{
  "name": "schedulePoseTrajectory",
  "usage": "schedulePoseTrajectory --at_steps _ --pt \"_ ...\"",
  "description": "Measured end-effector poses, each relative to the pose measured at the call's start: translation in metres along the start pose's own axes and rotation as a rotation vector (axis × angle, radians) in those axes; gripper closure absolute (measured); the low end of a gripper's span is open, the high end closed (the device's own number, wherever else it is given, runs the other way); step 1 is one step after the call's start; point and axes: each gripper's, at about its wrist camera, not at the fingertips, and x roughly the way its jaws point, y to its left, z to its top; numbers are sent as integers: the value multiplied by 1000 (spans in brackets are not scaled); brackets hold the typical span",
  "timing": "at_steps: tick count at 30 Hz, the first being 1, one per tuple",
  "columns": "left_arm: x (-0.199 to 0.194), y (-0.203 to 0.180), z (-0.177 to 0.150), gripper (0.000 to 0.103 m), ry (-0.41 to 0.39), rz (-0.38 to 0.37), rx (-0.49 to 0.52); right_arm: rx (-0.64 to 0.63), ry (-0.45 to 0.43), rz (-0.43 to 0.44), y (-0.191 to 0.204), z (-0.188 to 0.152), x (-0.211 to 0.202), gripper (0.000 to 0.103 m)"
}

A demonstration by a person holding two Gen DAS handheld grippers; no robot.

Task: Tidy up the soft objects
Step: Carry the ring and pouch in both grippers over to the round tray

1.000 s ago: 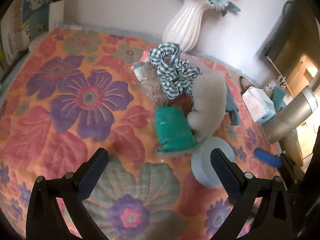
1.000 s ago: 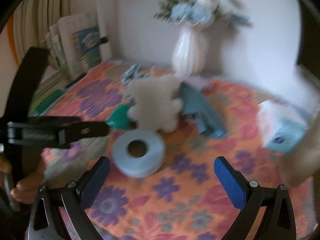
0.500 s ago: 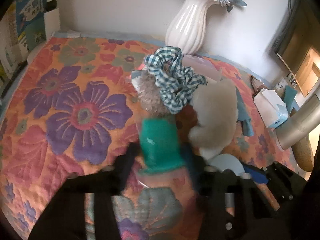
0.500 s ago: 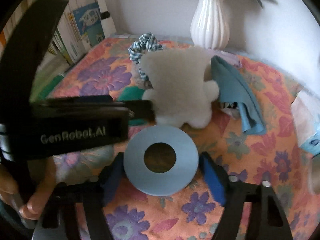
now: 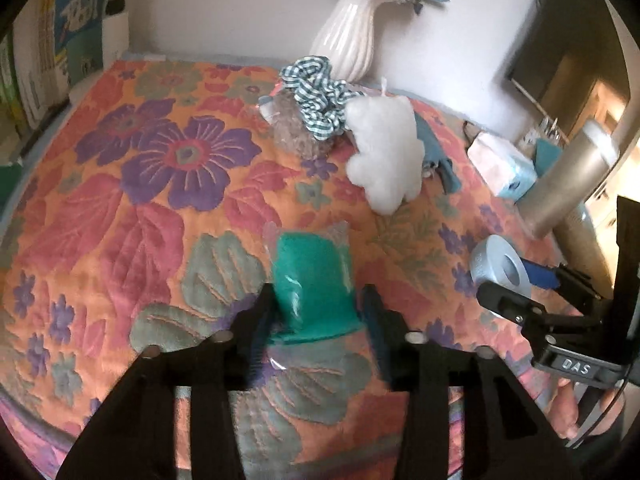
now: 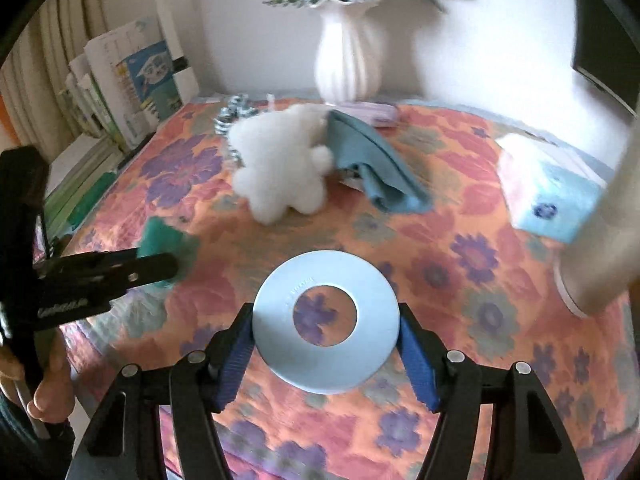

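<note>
My left gripper is shut on a green wrapped soft pack and holds it over the floral quilt; it also shows in the right wrist view. My right gripper is shut on a light blue ring-shaped roll, held above the quilt; the roll also shows in the left wrist view. A white plush toy, a blue checked scrunchie, a fuzzy brown item and a teal cloth lie at the back.
A white vase with blue flowers stands at the back wall. A tissue pack and a metal cylinder are on the right. Books and papers stand at the left edge.
Both grippers closed from open: the left took the green pack, the right took the blue roll. Both pulled their objects back toward the front, away from the plush toy.
</note>
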Motion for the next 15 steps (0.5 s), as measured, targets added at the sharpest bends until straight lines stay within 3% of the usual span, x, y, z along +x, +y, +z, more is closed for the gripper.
schedulePoseTrajectory --at_steps 2,6,7,8,9,13,15 --pt "0 -6 -2 24 -2 46 22 5 14 -13 -2 -4 5 37" --pt "2 -13 -8 25 -14 99 47 -15 -7 -45 4 -9 12 35" --pt "1 -13 -8 30 -29 104 38 -26 -10 -62 6 -10 11 35" --pt "0 -13 -8 46 -37 101 30 -29 -14 -71 8 -9 12 35" --pt "-1 -13 -8 54 -40 99 25 -27 -16 -79 9 -10 12 36" --pt "-11 -26 -8 61 -88 97 57 -16 -88 -90 7 -14 -9 38" --pt "-22 -38 -7 61 -125 54 75 -13 -125 -91 3 -15 -23 38"
